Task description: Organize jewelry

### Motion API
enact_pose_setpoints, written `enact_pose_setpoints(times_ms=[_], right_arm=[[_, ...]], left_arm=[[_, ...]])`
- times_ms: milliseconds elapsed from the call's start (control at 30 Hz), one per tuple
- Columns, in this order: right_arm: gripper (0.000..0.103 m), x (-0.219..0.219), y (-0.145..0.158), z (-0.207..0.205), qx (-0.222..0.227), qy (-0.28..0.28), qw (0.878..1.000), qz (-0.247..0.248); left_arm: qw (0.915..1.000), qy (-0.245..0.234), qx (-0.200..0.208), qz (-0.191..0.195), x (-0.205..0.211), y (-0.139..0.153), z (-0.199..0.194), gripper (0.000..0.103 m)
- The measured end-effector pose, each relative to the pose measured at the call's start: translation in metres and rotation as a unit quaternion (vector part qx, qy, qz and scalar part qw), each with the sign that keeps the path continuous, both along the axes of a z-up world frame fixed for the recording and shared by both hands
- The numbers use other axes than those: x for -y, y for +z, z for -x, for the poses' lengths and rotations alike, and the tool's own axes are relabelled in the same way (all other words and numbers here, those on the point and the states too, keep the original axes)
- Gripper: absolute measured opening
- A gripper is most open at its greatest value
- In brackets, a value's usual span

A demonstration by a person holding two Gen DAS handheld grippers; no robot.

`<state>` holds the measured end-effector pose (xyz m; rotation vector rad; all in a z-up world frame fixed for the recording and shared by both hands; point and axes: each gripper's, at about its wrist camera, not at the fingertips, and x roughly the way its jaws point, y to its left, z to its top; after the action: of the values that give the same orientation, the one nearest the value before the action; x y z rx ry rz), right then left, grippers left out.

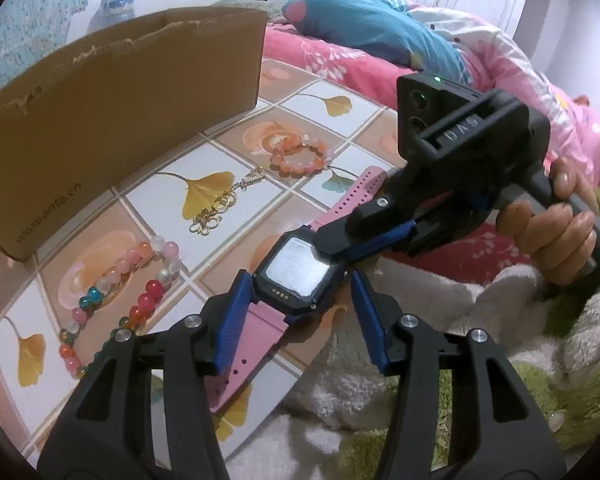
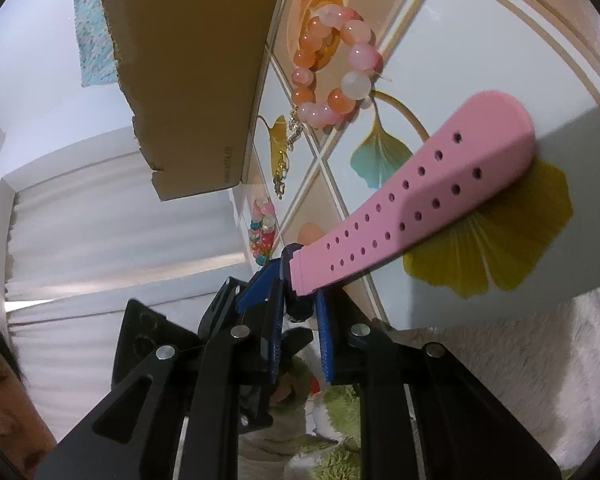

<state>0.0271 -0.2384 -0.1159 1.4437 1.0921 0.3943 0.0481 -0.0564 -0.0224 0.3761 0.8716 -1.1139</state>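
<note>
While the right gripper's (image 2: pixel 298 300) jaws clamp the pink watch (image 1: pixel 296 276), the left gripper's (image 1: pixel 300 304) jaws gape around it.

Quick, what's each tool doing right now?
Left tool: open, around the watch.
Right tool: shut on the watch.

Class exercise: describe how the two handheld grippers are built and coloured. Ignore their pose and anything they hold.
Both are matte black plastic with silver rivets and ribbed blue finger pads. The left gripper shows two angular linkage arms. The right gripper has a boxy head with green lights, raised lettering and a black handle in a bare hand.
</note>
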Motion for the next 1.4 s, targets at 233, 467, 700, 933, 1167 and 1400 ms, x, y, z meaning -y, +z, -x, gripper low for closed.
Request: enact_pose_setpoints(times_ms=[233, 467, 700, 933, 1167, 1400], right_arm=[[0.016, 0.005, -0.011, 0.004, -0.035, -0.011, 0.998, -0.048], [0.015, 0.012, -0.013, 0.010, -0.058, -0.027, 0.993, -0.096], [0.019, 0.017, -0.004, 0.010, -0.053, -0.026, 0.994, -0.090], [0.019, 0.025, 0.038, 0.009, -0.008, 0.005, 0.998, 0.064], [0.019, 0.027, 0.035, 0.009, -0.014, 0.022, 0.996, 0.082], [0.019, 0.016, 0.027, 0.001, -0.021, 0.030, 0.996, 0.081]], left_arm=[[0.9977, 0.029, 0.053, -0.032, -0.007, 0.005, 0.020, 0.054], [0.9854, 0.053, 0.133, -0.092, 0.002, -0.003, 0.036, 0.043], [0.9791, 0.033, 0.175, -0.098, 0.006, 0.001, 0.045, 0.017], [0.9910, 0.011, 0.124, -0.050, 0.001, 0.018, 0.031, 0.008], [0.9981, 0.028, -0.052, 0.016, -0.017, 0.015, -0.018, 0.008], [0.9853, 0.091, -0.141, 0.032, -0.035, 0.004, -0.049, 0.017]])
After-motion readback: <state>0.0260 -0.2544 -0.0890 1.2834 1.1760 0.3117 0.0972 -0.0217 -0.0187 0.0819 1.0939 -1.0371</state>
